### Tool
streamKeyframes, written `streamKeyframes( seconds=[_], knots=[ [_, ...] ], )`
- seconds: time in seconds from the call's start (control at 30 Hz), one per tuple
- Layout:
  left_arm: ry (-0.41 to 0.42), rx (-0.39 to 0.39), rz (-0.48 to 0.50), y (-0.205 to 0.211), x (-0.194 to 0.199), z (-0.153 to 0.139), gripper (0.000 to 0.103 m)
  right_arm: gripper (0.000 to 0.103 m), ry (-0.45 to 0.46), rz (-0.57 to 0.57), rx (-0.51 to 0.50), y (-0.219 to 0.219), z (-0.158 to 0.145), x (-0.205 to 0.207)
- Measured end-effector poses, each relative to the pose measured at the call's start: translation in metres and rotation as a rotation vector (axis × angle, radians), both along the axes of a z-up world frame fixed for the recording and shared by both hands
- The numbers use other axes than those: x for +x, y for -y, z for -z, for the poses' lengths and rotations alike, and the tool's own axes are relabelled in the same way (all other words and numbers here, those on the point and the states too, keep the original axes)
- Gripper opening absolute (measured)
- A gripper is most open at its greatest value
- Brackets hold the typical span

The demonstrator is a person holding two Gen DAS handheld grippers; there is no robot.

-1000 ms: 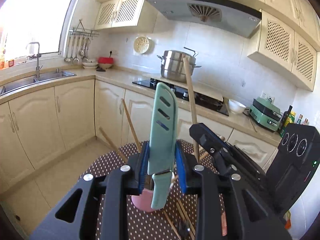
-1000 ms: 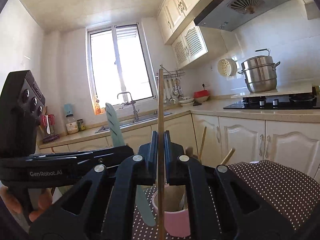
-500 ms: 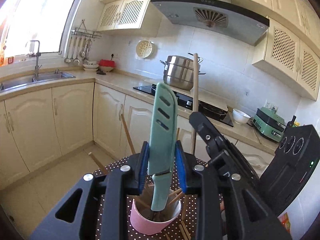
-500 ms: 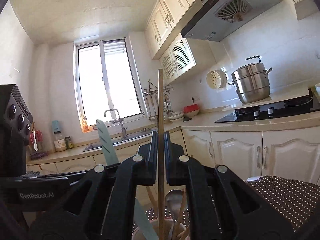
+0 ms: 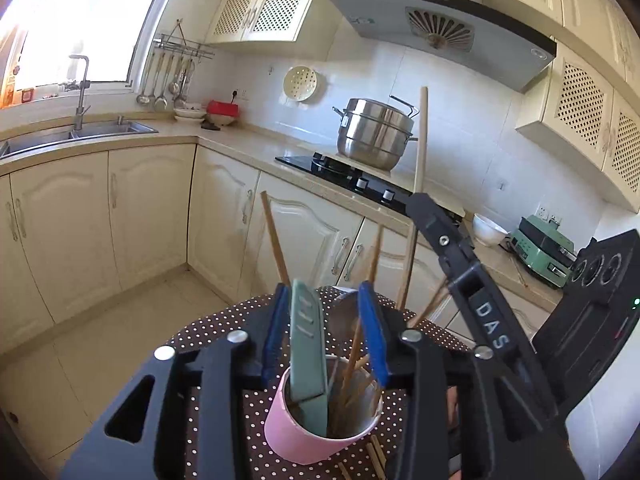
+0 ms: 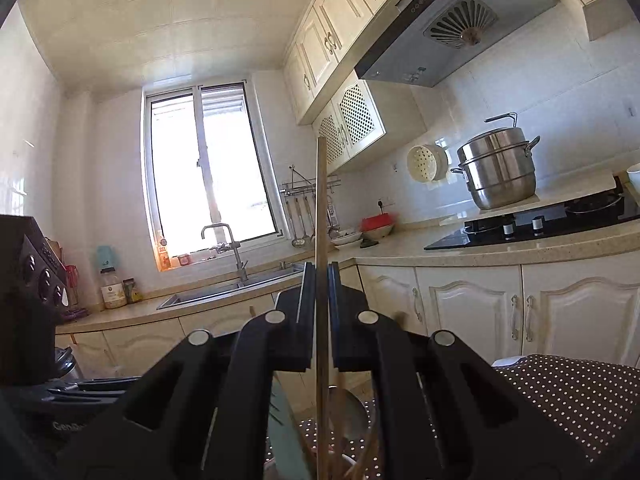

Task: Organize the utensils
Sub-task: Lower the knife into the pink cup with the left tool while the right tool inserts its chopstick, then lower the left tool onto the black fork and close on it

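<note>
The green knife [image 5: 308, 344] is seen standing in the pink cup [image 5: 296, 432] (among wooden chopsticks [image 5: 276, 240]) on the dotted desk [image 5: 212, 328], between the opening, no longer pressing fingers of the left gripper [image 5: 324, 332], while a single chopstick [image 6: 321, 216] is pinched upright by the right gripper [image 6: 321, 316].
</note>
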State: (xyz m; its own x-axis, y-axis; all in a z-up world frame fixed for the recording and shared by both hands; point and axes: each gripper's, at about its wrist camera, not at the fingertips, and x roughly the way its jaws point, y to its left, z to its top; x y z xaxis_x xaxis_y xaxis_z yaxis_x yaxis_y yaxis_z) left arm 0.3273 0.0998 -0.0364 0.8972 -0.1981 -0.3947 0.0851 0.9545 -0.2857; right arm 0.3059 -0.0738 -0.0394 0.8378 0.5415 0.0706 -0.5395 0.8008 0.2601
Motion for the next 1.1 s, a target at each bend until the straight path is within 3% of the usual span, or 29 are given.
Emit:
streamKeyframes(
  seconds=[0.63, 0.83, 0.87, 0.93, 0.97, 1.1],
  knots=[
    [-0.004, 0.026, -0.052, 0.002, -0.032, 0.001, 0.056, 0.007, -0.068, 0.031, -0.117, 0.008, 0.011, -0.035],
    [-0.011, 0.026, -0.052, 0.003, -0.052, -0.001, 0.066, 0.008, -0.097, 0.052, -0.162, 0.009, 0.013, -0.050],
    [-0.014, 0.034, -0.055, 0.004, -0.055, -0.001, 0.068, 0.014, -0.101, 0.062, -0.171, 0.009, 0.014, -0.054],
    [-0.023, 0.048, -0.059, 0.006, -0.061, -0.001, 0.068, 0.035, -0.105, 0.064, -0.171, 0.012, 0.015, -0.061],
    [-0.025, 0.051, -0.060, 0.007, -0.065, -0.001, 0.068, 0.052, -0.105, 0.072, -0.172, 0.013, 0.015, -0.065],
    [-0.039, 0.051, -0.055, 0.008, -0.081, 0.000, 0.069, 0.052, -0.097, 0.088, -0.189, 0.020, 0.012, -0.080]
  ],
)
